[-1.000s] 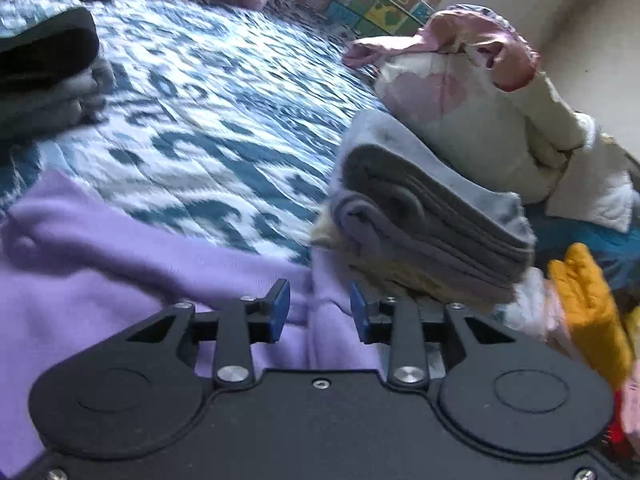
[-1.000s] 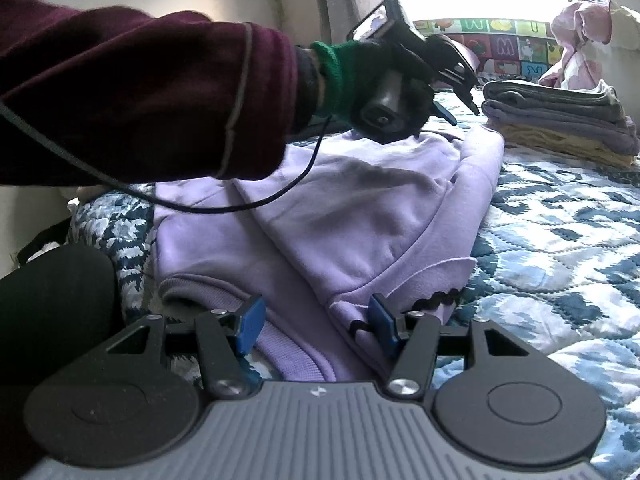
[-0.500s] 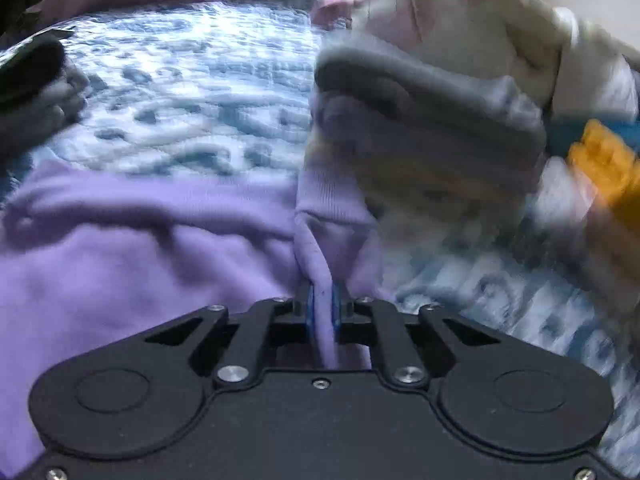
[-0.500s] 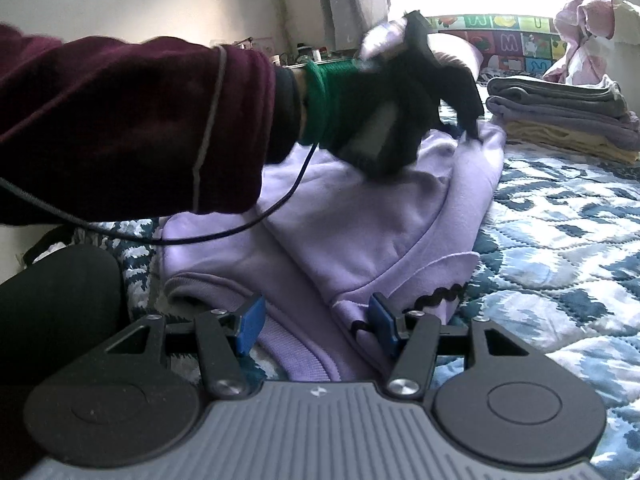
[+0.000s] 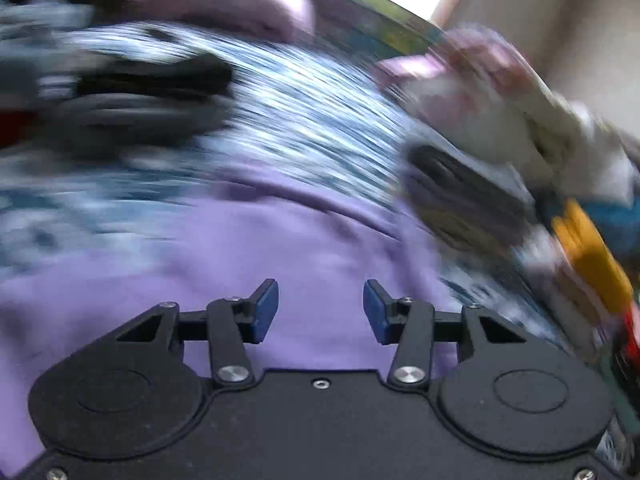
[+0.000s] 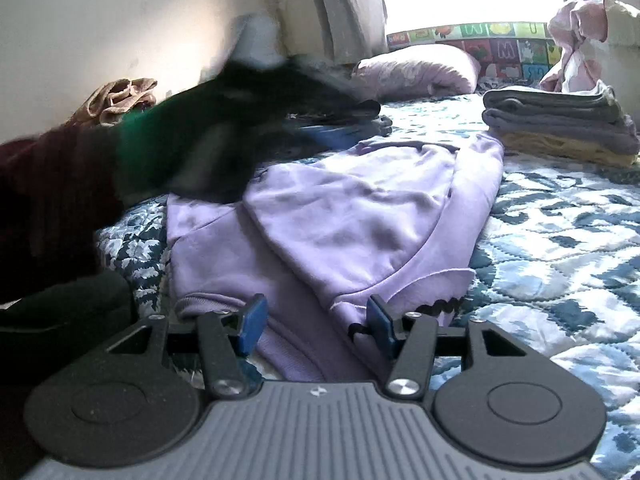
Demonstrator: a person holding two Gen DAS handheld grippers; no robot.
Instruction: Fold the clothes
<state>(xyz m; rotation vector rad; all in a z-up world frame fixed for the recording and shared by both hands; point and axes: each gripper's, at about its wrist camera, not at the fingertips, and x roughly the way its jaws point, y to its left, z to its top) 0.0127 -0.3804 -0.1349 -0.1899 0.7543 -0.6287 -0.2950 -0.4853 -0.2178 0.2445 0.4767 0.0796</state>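
- Half a second ago pinched on a ridge of lilac cloth; now spread wide and holding nothing, the left gripper [image 5: 321, 312] hovering over the lilac garment [image 5: 256, 264], its own view smeared by fast motion.
- No change at the right gripper [image 6: 313, 326]: jaws apart, low at the near edge of the bed [image 6: 568, 240], straddling the garment's hem without closing on it, probably waiting for its turn.
- Lilac garment spread across the near part of the quilt, one side panel already laid over the middle, a sleeve running along its far side toward the folded stack [image 6: 560, 128].
- Likely reason for letting go: the pulled fold laid where wanted, so no further hold needed there.
- Gloved hand [image 6: 192, 148] blurred above the garment's left side in the right wrist view, so exact pose hard to tell.
- Folded stack kept near the far right edge, well clear of the working area.
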